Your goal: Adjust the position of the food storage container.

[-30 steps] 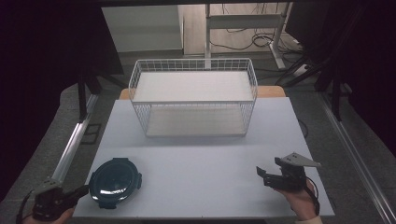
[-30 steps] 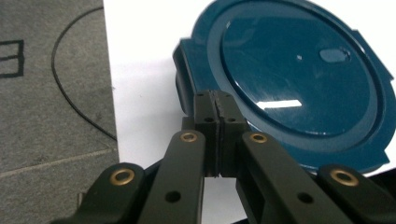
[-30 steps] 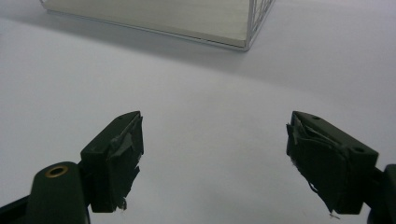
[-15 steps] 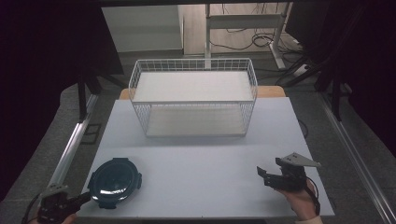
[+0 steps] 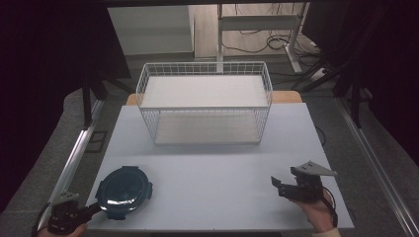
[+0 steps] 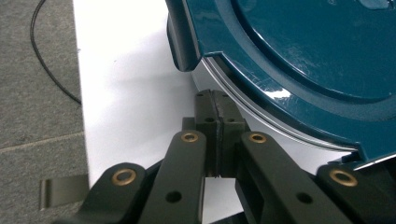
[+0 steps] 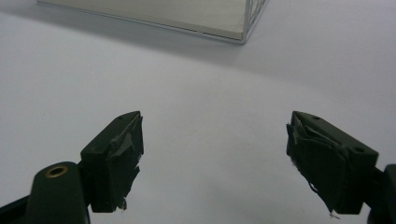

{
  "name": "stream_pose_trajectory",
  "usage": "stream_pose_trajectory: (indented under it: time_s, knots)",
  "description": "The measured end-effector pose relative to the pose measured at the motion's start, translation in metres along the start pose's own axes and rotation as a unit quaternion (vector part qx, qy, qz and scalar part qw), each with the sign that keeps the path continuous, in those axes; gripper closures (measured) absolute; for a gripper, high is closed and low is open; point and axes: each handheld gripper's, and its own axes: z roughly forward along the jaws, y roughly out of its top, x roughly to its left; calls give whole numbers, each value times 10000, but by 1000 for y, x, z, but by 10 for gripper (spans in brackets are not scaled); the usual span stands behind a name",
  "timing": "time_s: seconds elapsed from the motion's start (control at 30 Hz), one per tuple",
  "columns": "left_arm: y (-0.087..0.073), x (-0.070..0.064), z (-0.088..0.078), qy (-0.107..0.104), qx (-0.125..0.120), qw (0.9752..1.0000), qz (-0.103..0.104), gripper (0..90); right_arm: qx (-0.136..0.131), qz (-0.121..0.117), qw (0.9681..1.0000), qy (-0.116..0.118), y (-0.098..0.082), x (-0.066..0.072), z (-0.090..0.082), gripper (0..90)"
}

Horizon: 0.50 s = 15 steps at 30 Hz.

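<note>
- The dark teal lid [image 5: 122, 190] lies flat near the front-left corner of the white table [image 5: 212, 173].
- The left gripper [image 5: 94, 211] sits at that corner, jaws pressed together with nothing between them; in the left gripper view its tips [image 6: 217, 112] rest right at the lid's [image 6: 303, 60] rim, though contact is unclear.
- The right gripper [image 5: 277, 184] is near the front-right corner, well apart from the lid; its jaws stand open over bare table [image 7: 210, 98], holding nothing.
- A white wire basket [image 5: 205, 106] stands at the middle of the far edge.
</note>
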Motion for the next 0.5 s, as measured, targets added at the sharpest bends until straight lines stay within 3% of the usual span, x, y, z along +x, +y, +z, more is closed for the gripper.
stream_pose_trajectory:
  time_s: [0.5]
  knots:
    - [28, -18, 29, -138, 66, 9996, 230, 898, 44, -6, 10000, 26, 0, 1, 3, 185]
